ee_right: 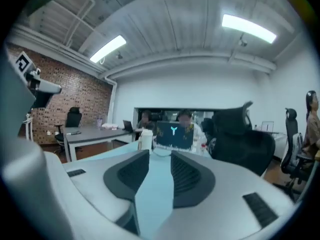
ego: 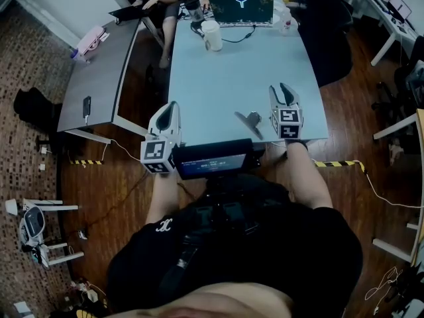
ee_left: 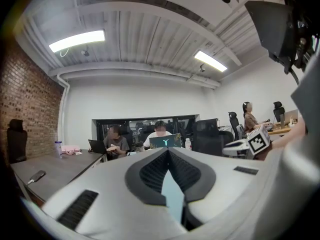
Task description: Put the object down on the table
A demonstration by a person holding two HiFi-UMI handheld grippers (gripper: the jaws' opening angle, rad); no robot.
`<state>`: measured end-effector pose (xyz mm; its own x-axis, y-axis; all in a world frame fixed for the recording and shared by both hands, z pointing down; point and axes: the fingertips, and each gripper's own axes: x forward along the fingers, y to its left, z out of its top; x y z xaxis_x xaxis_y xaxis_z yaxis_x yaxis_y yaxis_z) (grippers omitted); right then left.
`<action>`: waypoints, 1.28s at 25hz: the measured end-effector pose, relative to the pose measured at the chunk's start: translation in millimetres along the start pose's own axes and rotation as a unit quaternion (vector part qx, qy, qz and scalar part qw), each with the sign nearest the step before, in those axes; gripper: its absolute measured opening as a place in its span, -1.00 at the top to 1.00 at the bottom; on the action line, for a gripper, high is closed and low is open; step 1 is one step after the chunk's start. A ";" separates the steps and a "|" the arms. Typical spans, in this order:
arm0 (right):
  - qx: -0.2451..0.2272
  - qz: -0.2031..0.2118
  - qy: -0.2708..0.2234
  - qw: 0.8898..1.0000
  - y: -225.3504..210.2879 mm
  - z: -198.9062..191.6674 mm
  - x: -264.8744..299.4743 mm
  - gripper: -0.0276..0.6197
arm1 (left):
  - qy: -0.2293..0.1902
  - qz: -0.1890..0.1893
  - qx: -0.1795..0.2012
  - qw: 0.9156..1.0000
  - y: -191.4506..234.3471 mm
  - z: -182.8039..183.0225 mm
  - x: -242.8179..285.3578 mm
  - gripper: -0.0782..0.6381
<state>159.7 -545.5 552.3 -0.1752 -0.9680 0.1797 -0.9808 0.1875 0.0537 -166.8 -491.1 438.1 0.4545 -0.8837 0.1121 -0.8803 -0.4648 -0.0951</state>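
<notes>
A small grey object (ego: 251, 119) with a rounded head lies on the light blue table (ego: 225, 78) near its front edge. Neither gripper touches it. My right gripper (ego: 280, 88) hovers just to its right, over the table's front right part. Its jaws are open with only the table top showing in the gap (ee_right: 160, 154). My left gripper (ego: 174, 105) is at the table's front left corner, away from the object. Its fingertips meet (ee_left: 168, 151) with nothing between them. Neither gripper view shows the object.
At the table's far end stand a white mug (ego: 212, 36), an open laptop (ego: 241, 9), a dark tumbler (ego: 194, 10) and a bottle (ego: 286, 24), with people seated behind them. A grey desk (ego: 99, 71) adjoins on the left. A black chair (ego: 328, 38) stands at the right.
</notes>
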 end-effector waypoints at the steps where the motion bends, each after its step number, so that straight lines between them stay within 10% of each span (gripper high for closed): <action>1: -0.005 -0.008 -0.033 0.999 -7.2 23.1 -9.6 0.61 | -0.001 -0.002 0.001 1.000 -3.7 1.9 3.3 0.81; 7: -0.007 -0.014 -0.174 0.985 -39.6 118.1 -77.6 0.98 | -0.010 -0.010 0.006 1.000 -42.8 14.9 16.1 0.81; 22: -0.016 -0.039 -0.188 0.981 -95.9 112.0 -174.1 0.99 | -0.021 -0.039 0.015 0.999 -138.5 27.8 -10.3 0.81; 32: -0.002 -0.054 -0.225 0.973 -33.1 120.9 -296.2 1.00 | -0.037 -0.064 0.027 0.997 -157.2 20.6 -127.3 0.81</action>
<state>233.7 -285.2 378.5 -0.0911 -0.9570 -0.2753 -0.9954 0.0796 0.0524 -83.4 -306.7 418.4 0.5728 -0.8179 0.0545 -0.8069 -0.5743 -0.1383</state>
